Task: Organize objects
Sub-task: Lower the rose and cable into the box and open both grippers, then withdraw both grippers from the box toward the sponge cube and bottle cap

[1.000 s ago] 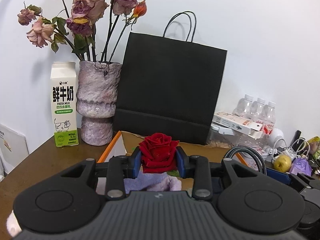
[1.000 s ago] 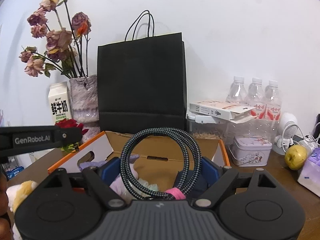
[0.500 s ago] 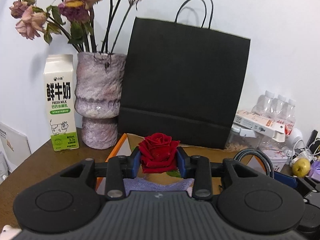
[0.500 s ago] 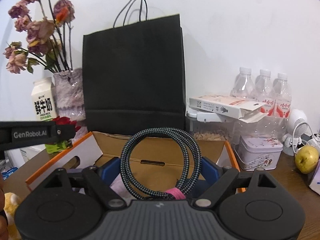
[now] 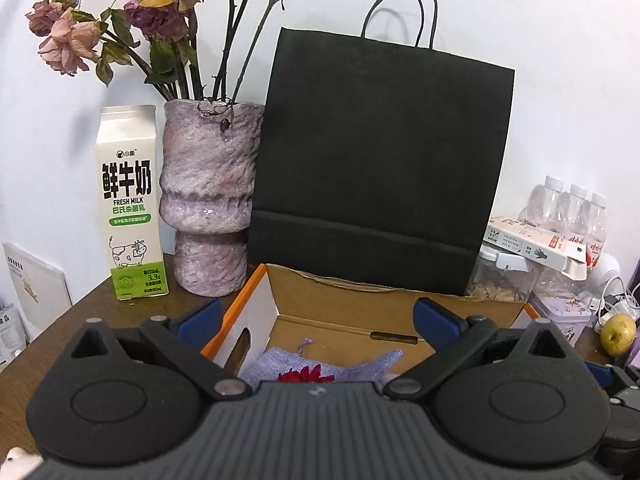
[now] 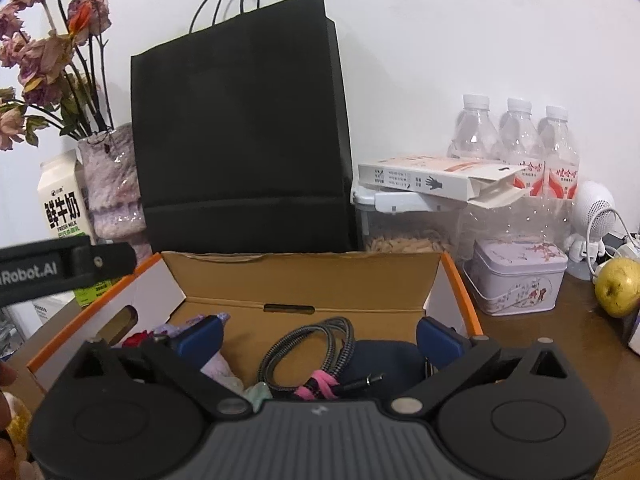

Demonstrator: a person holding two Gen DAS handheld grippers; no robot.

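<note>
An open cardboard box [image 5: 344, 300] with orange edges sits on the brown table; it also shows in the right wrist view [image 6: 304, 276]. My left gripper [image 5: 320, 316] is open above the box. A red rose [image 5: 306, 374] lies below it on lilac cloth [image 5: 280, 362] inside the box, also showing in the right wrist view [image 6: 138, 337]. My right gripper [image 6: 320, 332] is open over the box. A coiled braided cable [image 6: 308, 344] with a pink tie lies in the box between its fingers.
A black paper bag [image 5: 380, 160] stands behind the box. A vase of dried roses [image 5: 210, 200] and a milk carton [image 5: 130, 204] are at the left. Water bottles [image 6: 516, 144], a tin [image 6: 520, 276], a plastic container and a pear [image 6: 618, 286] are at the right.
My left gripper opened and the rose dropped into the box. My right gripper opened and the cable coil fell into the box. Both grippers moved closer to the box.
</note>
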